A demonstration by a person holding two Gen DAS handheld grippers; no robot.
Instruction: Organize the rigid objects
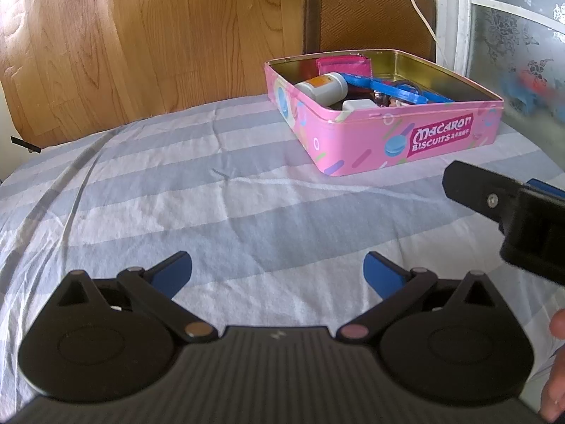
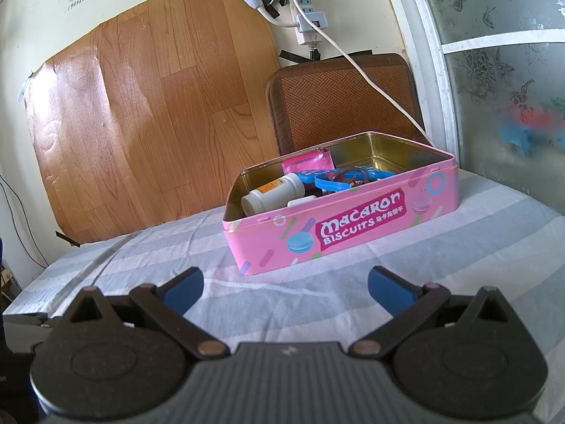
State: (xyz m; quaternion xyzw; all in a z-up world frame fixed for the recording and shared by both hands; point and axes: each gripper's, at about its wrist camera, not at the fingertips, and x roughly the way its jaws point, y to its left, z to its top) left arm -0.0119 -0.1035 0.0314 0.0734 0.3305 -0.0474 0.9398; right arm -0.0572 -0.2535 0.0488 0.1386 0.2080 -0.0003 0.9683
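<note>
Pink tin [image 2: 339,226] lettered "Macaron Biscuits" sits lidless on the striped bedsheet [image 1: 219,190], holding a white bottle [image 2: 273,194] with an orange label lying on its side, blue plastic pieces [image 2: 339,178] and a pink packet [image 2: 307,160]. Both the left gripper [image 1: 279,275] and the right gripper [image 2: 286,288] are spread wide with nothing between the pads. The tin lies ahead of the right gripper, and ahead and to the right of the left one.

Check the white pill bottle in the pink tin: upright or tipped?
Tipped. The white pill bottle with the orange label lies on its side inside the open pink Macaron Biscuits tin, cap end toward the tin's left corner.
</note>
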